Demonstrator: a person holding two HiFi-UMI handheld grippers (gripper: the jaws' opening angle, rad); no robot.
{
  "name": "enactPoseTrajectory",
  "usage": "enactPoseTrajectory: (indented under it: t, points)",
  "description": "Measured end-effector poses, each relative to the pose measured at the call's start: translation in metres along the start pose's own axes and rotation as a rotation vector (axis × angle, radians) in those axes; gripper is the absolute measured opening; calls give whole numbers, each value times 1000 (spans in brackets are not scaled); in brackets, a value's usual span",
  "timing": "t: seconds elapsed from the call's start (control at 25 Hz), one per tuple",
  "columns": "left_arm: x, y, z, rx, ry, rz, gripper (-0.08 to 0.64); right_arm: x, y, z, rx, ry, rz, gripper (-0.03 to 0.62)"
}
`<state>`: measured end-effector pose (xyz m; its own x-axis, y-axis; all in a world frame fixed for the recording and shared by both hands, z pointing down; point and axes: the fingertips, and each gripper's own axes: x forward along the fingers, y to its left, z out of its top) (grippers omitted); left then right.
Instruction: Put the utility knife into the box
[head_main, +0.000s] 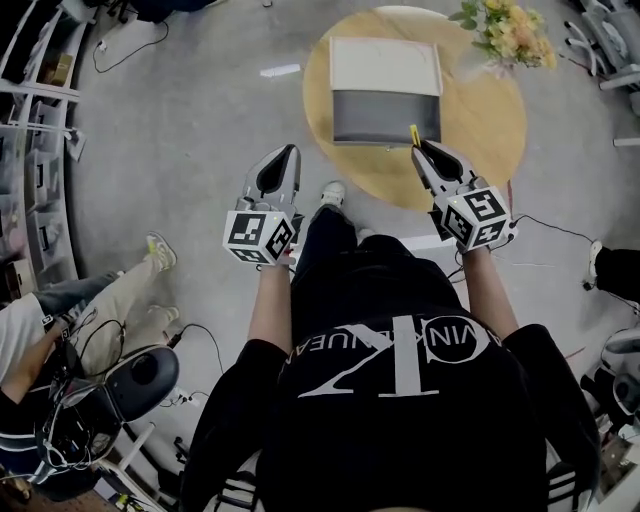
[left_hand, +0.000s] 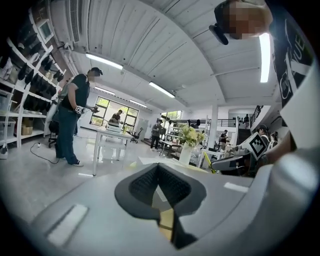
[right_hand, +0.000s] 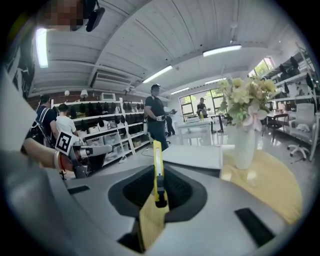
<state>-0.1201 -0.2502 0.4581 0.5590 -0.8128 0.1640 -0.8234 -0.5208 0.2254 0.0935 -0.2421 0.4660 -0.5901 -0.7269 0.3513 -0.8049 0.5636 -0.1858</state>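
Pinches utility knife upright in right gripper near open box, likely for lowering in; left gripper pressed together, empty, aside.

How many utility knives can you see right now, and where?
1. The yellow utility knife stands clamped in the right gripper, near the front edge of the open box on the round table. The left gripper holds none.
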Motion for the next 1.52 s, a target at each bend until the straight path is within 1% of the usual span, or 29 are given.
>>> enactPoseTrajectory:
  t: [0.12, 0.24, 0.4, 0.6, 0.72, 1.04, 1.28, 1.4, 1.52]
  points:
    - [18, 4, 5, 6, 14, -46, 11, 13, -5, 4, -38, 30, -10, 69]
    - [28, 10, 8, 8, 31, -77, 11, 28, -6, 6, -48, 53, -3, 69]
    - [46, 21, 8, 9, 58, -100, 11, 48, -10, 4, -58, 84, 16, 69]
    - [64, 30, 12, 13, 66, -124, 11, 68, -18, 2, -74, 140, 22, 69]
    - [73, 34, 12, 18, 75, -137, 11, 80, -20, 0, -108, 185, 31, 69]
    - [99, 41, 15, 28, 83, -162, 11, 107, -23, -22, -257, 392, 76, 69]
    - [111, 42, 13, 38, 106, -186, 11, 125, -24, -52, -431, 575, 137, 69]
    - [110, 47, 9, 34, 121, -183, 11, 132, -24, -66, -469, 642, 161, 69]
    - [103, 59, 6, 20, 134, -157, 11, 137, -22, -77, -487, 689, 183, 69]
